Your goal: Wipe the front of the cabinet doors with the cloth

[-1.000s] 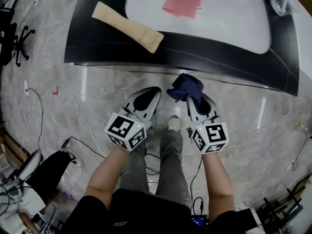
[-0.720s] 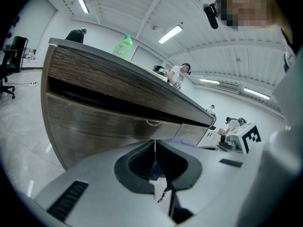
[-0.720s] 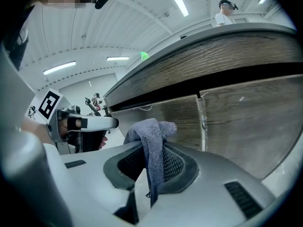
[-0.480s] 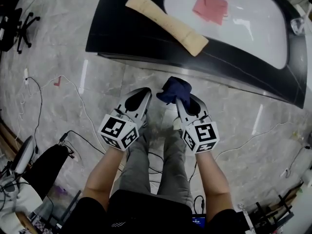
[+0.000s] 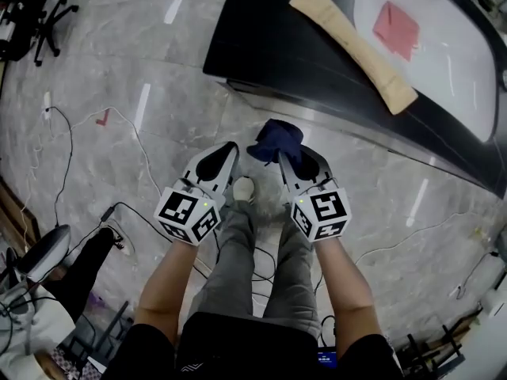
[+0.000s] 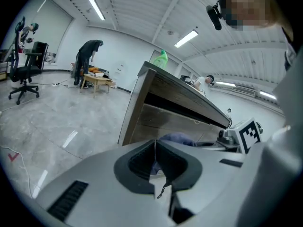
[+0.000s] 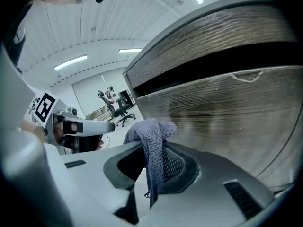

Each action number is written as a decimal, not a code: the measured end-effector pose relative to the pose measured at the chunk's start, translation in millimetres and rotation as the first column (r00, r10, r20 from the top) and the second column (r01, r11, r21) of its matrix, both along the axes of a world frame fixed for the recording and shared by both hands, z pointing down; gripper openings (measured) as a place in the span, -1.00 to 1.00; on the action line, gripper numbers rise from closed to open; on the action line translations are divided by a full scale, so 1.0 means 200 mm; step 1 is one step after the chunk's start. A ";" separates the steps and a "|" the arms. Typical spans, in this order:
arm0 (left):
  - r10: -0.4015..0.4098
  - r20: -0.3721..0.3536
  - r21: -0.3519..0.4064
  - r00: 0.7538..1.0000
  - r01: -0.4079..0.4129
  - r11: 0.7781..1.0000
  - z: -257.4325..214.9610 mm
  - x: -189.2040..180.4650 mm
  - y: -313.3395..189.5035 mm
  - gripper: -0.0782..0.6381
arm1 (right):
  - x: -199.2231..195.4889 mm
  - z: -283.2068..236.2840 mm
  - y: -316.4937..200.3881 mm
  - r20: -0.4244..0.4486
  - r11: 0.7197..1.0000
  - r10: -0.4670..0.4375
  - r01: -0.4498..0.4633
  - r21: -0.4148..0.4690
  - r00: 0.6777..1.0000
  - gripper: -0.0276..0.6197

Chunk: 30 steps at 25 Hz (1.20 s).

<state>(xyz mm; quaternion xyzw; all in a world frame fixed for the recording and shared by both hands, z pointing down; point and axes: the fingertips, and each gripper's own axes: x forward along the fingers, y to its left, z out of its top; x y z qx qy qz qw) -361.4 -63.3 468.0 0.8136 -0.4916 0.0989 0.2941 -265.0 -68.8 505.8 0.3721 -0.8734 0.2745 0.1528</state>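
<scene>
Still clamped — right gripper [image 7: 150, 171] jaws pinched on dark blue cloth [image 7: 151, 136], wad bunched above tips, close to wood-grain cabinet door [image 7: 227, 112]; contact not confirmable. Left gripper [image 6: 155, 150] jaws together, nothing held, alongside right. Versus earlier: countertop [image 5: 269, 46] shifted up-right in head view — grippers' pairing unchanged.

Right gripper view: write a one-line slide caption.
Right hand-held gripper shut on a blue cloth near the wood-grain cabinet front.
</scene>
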 end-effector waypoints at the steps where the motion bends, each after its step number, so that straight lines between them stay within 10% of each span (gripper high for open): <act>1: -0.004 0.002 -0.002 1.000 0.004 1.000 0.01 -0.04 0.00 -0.73 | -0.04 0.01 -0.01 0.002 1.000 -0.004 0.004 -0.001 1.000 -0.70; 16: -0.007 0.026 -0.045 1.000 0.008 0.999 0.13 -0.25 0.00 -0.73 | -0.29 0.13 -0.20 -0.008 1.000 -0.013 0.013 0.005 1.000 -0.70; 30: 0.129 0.019 -0.049 0.991 -0.128 0.990 0.13 0.34 -0.01 -0.73 | 0.33 0.12 -0.16 -0.054 0.996 0.093 -0.092 0.011 0.994 -0.70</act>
